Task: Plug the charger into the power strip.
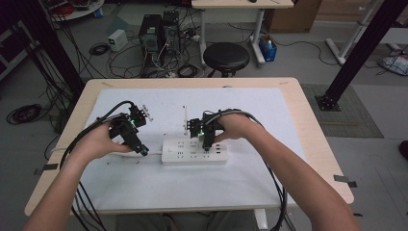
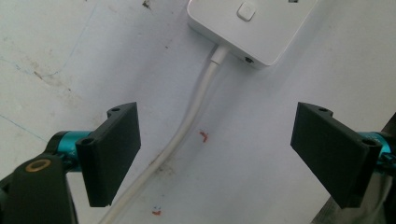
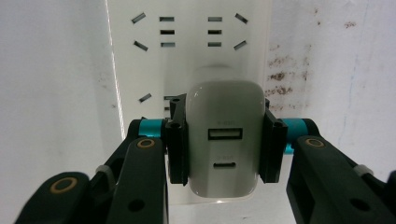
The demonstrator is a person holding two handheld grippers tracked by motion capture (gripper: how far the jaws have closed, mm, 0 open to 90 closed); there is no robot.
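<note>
Likely the right gripper [image 3: 223, 144], jaws clamped on the charger [image 3: 223, 140] over the power strip [image 1: 194, 151], tilts it and misses the slots; left gripper [image 2: 219, 154], at 9 o'clock, gapes.

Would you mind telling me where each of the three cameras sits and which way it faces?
High view: above the person's side, looking forward and down on the table; both forearms, the left gripper and the right gripper show.
Left gripper view: rides the left gripper, looking down between open jaws at the white cable.
Right gripper view: rides the right gripper, whose jaws clamp the white charger.
Shared: all three show the power strip.
</note>
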